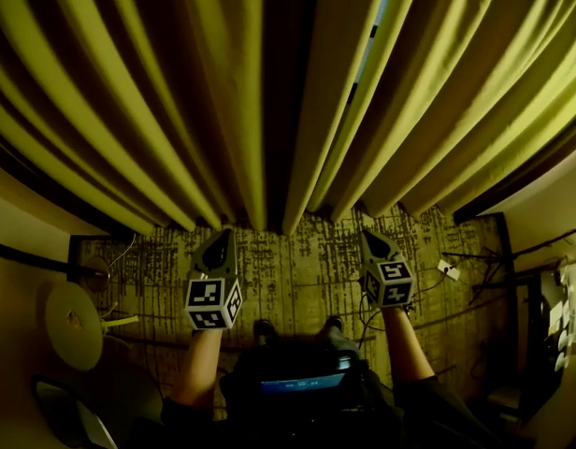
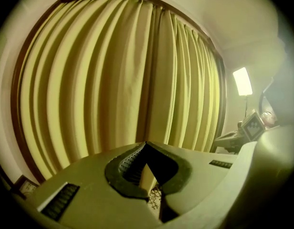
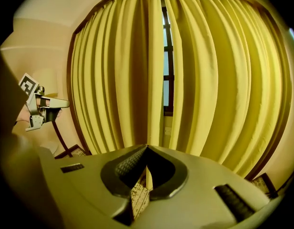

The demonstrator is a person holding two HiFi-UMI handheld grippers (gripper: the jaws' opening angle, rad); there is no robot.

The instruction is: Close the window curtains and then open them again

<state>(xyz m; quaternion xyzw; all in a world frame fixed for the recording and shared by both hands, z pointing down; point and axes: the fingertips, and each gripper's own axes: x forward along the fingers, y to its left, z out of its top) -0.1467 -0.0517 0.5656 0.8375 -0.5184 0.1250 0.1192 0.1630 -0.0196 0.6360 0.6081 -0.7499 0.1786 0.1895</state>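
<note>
Currently your two grippers sit side by side in the lower middle of the head view, both pointing at the curtains (image 1: 269, 92) and neither touching them. Your left gripper (image 1: 218, 238) is at the lower left of centre and your right gripper (image 1: 370, 238) at the lower right of centre, each with its marker cube facing the camera.

In the left gripper view, your left gripper (image 2: 147, 144) has its jaws brought together at the tips, with nothing caught between them; only patterned carpet (image 2: 155, 197) shows through the slot below. The curtains (image 2: 113, 80) fill the middle of that frame in tall yellow folds, and a bright lamp (image 2: 242, 80) glows at the right edge above your other tool (image 2: 253, 124).

In the right gripper view, your right gripper (image 3: 148, 148) is likewise closed tip to tip and empty. The curtains (image 3: 218, 80) hang drawn nearly together, leaving a narrow gap just right of centre where the window (image 3: 167, 66) shows through. Your left gripper (image 3: 31, 87) appears at the left edge.

From the head view, the curtain hems end just above the patterned carpet (image 1: 297, 260), and the same slim gap shows at the upper right of centre. A pale round disc (image 1: 73, 324) lies at the lower left.
</note>
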